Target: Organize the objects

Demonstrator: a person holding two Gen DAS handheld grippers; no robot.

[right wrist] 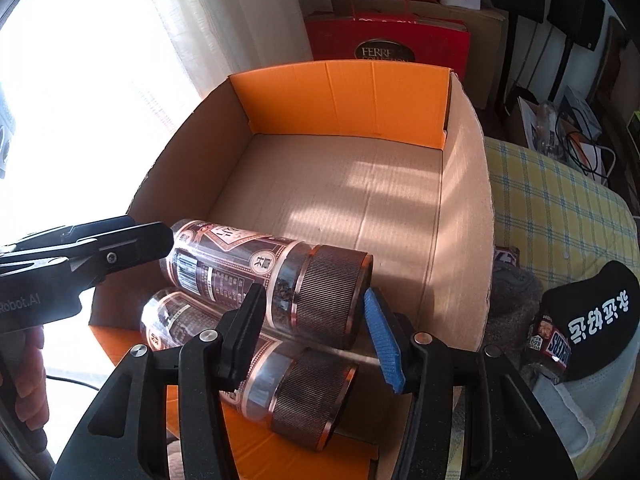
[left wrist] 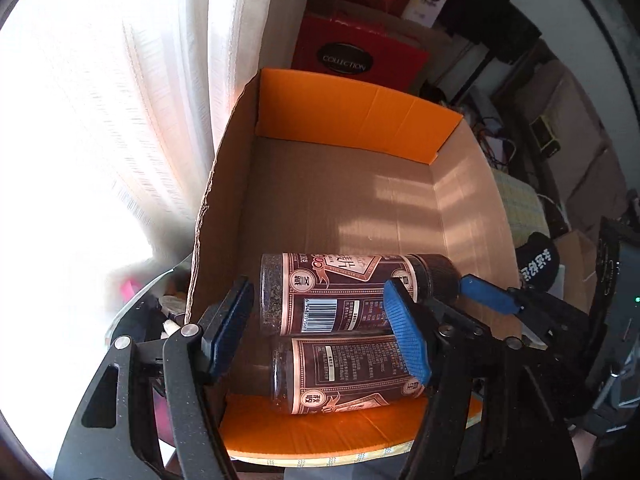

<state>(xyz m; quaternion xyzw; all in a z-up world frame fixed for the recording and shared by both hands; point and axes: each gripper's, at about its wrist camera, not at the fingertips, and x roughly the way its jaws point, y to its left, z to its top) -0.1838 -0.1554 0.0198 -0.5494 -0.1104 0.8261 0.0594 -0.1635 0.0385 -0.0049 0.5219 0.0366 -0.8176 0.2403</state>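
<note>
An open cardboard box (right wrist: 464,216) holds two brown-labelled jars (right wrist: 280,280) lying side by side at its near end. The left gripper (left wrist: 324,328) and right gripper (right wrist: 312,336) hover over them, fingers apart, gripping nothing.

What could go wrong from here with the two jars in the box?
1. Both jars lie on their sides against each other; nudging one may roll the other.
2. The left gripper and right gripper straddle the same pair, so their fingers could collide.
3. The lower jar sits over the orange flap and might tip out.
</note>
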